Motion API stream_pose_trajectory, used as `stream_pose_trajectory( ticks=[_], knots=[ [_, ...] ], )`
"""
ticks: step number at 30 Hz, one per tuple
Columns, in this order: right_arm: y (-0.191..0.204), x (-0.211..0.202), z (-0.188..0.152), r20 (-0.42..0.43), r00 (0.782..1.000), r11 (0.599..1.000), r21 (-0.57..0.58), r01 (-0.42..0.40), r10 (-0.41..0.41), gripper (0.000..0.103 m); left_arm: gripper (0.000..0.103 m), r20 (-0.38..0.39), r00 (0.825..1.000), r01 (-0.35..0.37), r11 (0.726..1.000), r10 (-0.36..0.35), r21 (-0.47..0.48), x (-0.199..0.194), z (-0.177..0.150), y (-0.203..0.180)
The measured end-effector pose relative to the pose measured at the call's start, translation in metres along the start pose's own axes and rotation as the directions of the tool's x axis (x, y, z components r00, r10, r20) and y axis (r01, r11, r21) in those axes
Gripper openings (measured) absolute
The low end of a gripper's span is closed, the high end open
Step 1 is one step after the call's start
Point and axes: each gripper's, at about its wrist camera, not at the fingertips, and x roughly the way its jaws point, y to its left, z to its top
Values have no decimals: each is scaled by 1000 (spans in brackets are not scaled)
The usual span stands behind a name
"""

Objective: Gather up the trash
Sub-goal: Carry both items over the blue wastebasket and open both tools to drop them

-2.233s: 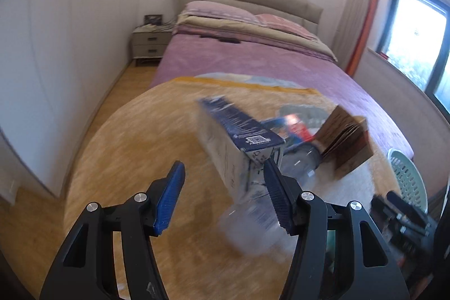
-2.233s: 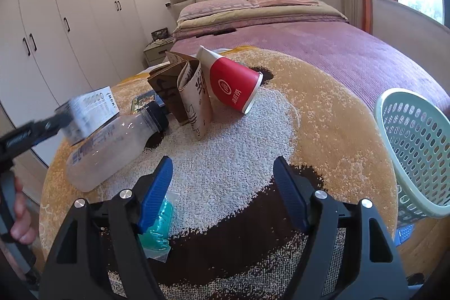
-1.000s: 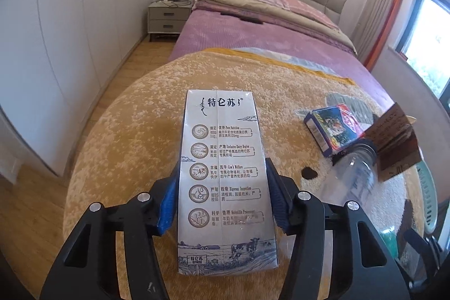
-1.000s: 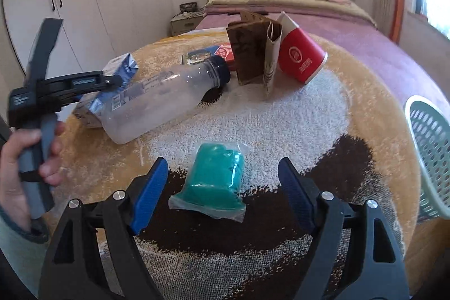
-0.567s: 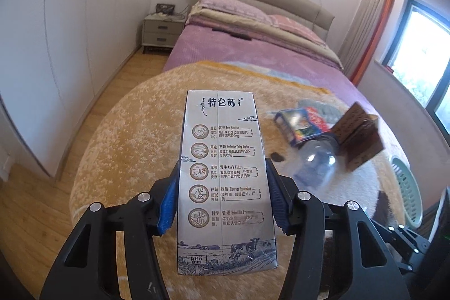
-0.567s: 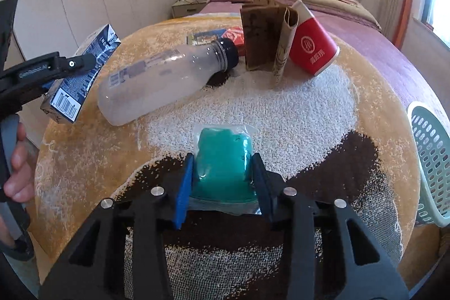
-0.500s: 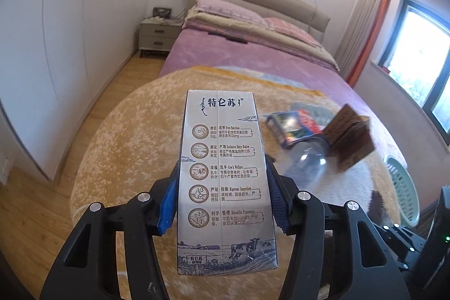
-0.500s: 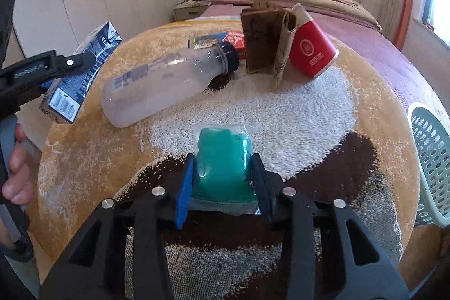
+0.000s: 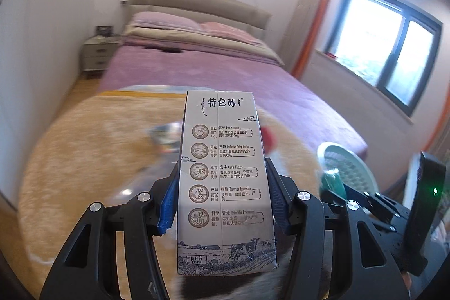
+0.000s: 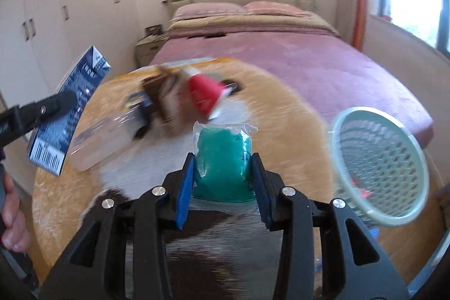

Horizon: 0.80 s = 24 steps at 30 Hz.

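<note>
A round shaggy rug (image 10: 287,131) lies at the foot of the purple-covered bed (image 10: 281,52). On the rug, a clear plastic bottle (image 10: 104,137) lies left of a red paper cup (image 10: 205,94). A pale green perforated plastic basket (image 10: 379,167) sits at the rug's right edge.

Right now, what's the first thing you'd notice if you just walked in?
The milk carton fills the left view, clamped in the left gripper. The right gripper grips a green bagged bundle above the rug, with the pale green basket to its right.
</note>
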Motion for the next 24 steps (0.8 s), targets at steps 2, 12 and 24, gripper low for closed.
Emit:
stream_pose_trajectory(
  ticks=[2, 12, 24],
  knots=[
    [-18, -6, 4, 16, 999, 999, 19, 33, -34, 36, 53, -14, 999, 48, 999, -47, 20, 14, 1, -19],
    [-102, -12, 25, 56, 978, 975, 109, 193, -200, 36, 53, -60, 981, 194, 967, -186, 166, 84, 0, -125],
    [-230, 34, 13, -82, 956, 899, 326, 292, -281, 36, 53, -188, 949, 296, 921, -253, 253, 181, -2, -218]
  ],
)
